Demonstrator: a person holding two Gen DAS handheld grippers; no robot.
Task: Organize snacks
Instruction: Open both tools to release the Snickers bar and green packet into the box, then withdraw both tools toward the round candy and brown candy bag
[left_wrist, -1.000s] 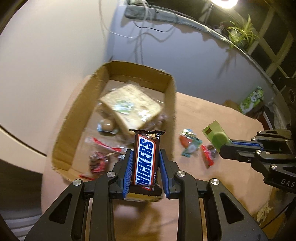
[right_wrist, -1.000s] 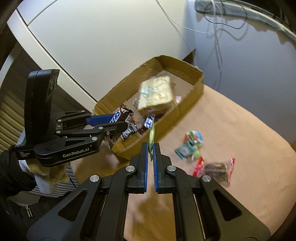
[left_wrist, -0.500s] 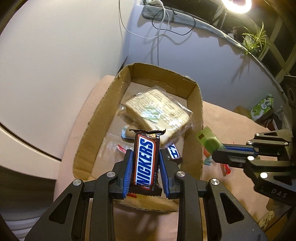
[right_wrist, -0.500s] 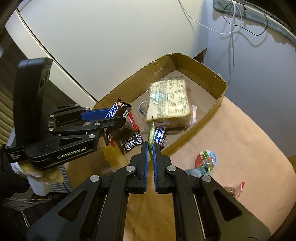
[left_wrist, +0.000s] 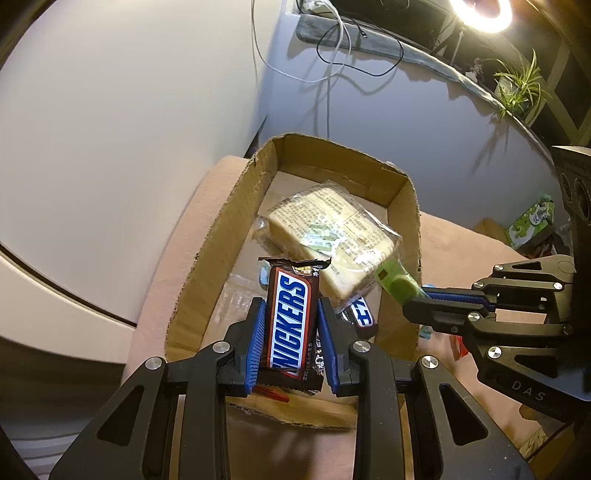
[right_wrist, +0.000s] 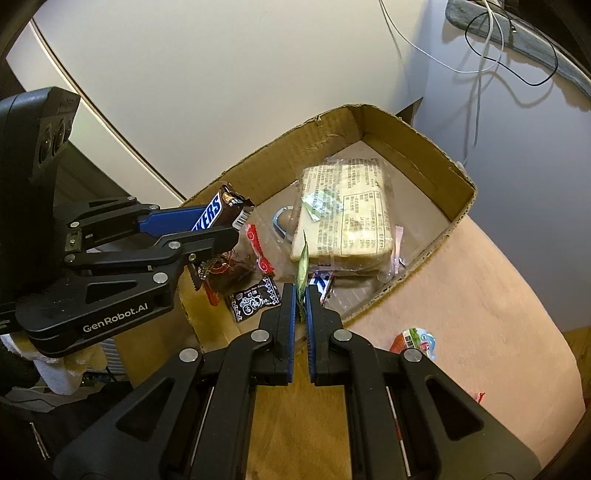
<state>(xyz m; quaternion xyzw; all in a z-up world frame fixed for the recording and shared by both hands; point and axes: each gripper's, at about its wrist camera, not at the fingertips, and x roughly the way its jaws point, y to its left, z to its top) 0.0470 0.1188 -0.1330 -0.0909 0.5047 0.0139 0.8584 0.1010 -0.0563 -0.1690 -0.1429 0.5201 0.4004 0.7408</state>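
Note:
My left gripper is shut on a brown Snickers bar, held upright over the near end of an open cardboard box. In the right wrist view the same left gripper comes in from the left with the Snickers bar over the box's near corner. My right gripper is shut on a thin green packet, edge-on, above the box's near wall. The left wrist view shows that green packet sticking out of the right gripper. A wrapped sandwich lies in the box.
Small snacks lie in the box: a blue-white bar, a black packet and red wrappers. A colourful packet lies on the pink table surface outside. White wall, cables and a plant are behind.
Both grippers have moved toward and over the box, which now looks larger and more centred in both views. The loose snacks on the table have slid out toward the right. Both grips are unchanged.

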